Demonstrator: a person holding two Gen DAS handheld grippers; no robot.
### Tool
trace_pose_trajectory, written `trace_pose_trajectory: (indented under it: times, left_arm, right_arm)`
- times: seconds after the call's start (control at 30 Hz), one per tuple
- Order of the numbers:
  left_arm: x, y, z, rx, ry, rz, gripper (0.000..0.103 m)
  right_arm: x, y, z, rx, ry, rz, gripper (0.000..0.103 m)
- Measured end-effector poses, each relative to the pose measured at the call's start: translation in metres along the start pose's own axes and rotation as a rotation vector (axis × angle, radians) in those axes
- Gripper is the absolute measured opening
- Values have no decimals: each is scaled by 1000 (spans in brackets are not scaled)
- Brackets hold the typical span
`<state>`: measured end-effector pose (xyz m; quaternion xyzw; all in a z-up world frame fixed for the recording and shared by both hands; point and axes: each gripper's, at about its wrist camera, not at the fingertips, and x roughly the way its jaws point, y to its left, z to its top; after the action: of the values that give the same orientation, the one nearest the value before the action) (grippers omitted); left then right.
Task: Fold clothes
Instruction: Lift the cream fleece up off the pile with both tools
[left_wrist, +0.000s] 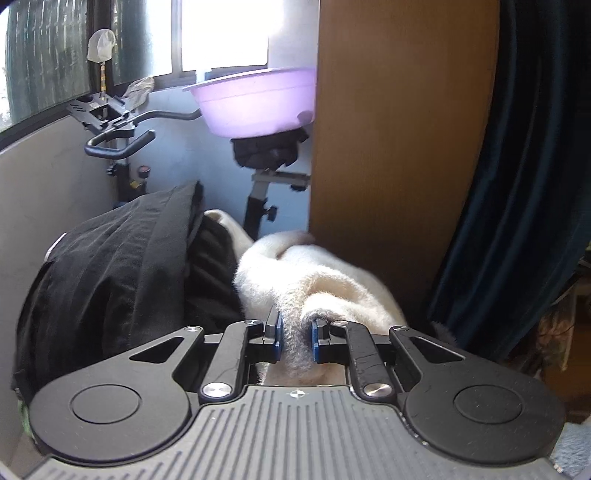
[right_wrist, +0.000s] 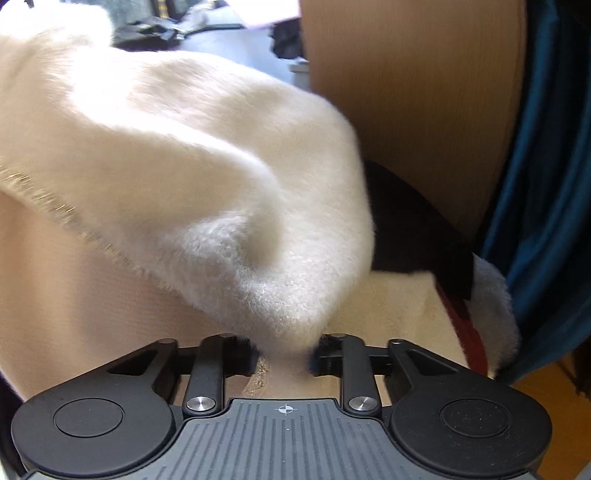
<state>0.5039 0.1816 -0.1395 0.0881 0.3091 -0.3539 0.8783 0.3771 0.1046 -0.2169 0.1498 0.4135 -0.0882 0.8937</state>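
From the left wrist, the left gripper (left_wrist: 297, 339) pinches a bunched fold of the fluffy cream-white fleece garment (left_wrist: 314, 280), which trails forward beside a black fabric bag (left_wrist: 110, 266) and a tall brown wooden panel (left_wrist: 399, 129).

From the right wrist, the right gripper (right_wrist: 286, 356) clamps another fold of the garment (right_wrist: 207, 177), draped above a beige surface (right_wrist: 74, 314).

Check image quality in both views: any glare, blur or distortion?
Left wrist: window blown out, edges bent by fisheye, left gripper sharp on the fleece. Right wrist: fleece overexposed on top and motion-blurred at its edge; right gripper partly hidden.
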Motion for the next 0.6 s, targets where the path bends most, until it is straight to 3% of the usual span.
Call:
trace_pose_trajectory:
  times: [0.1,0.3,0.6]
  left_arm:
    - [-16,-8,7,26,-77,-42,14]
    - [-32,0,32,-75,-156,-108,13]
    - [-58,-4,102,-53,-308,-166,12]
  right_arm:
    - [-16,2,9,1,-48,63,15]
    - [-59,5,35,17,-167,196,14]
    - [-123,8,80,23,-332,331,14]
